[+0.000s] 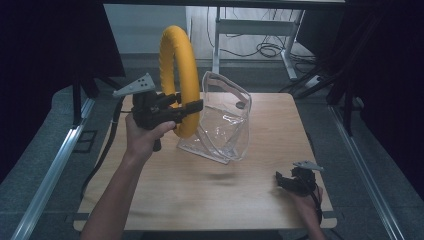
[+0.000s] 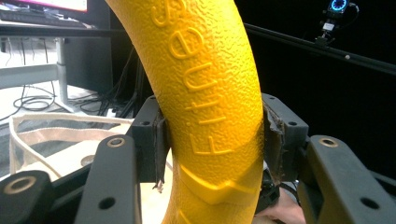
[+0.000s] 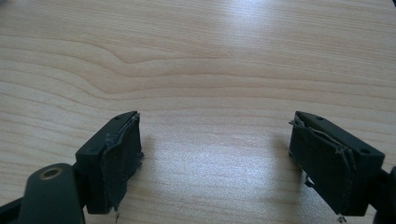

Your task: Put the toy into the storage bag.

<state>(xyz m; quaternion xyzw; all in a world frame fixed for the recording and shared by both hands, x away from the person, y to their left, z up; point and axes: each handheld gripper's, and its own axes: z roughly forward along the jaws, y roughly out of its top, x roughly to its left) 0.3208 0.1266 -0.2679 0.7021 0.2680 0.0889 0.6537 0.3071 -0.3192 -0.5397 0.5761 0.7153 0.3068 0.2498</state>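
My left gripper [image 1: 187, 105] clamped on yellow ring [image 1: 177, 75], ring upright edge-on upper-left, touching clear bag [image 1: 227, 125], bare table [image 1: 200, 190] lower centre, my right gripper [image 1: 286, 181] released lower right near edge.

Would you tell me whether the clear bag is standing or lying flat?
Standing: the clear bag rises upright from the table, its top gaping open.

A light wooden desk [image 1: 200, 195] with visible grain carries a clear plastic pouch [image 1: 227, 125] standing upright near its far middle, and the right hand-held gripper [image 1: 286, 181] rests at its near right corner.
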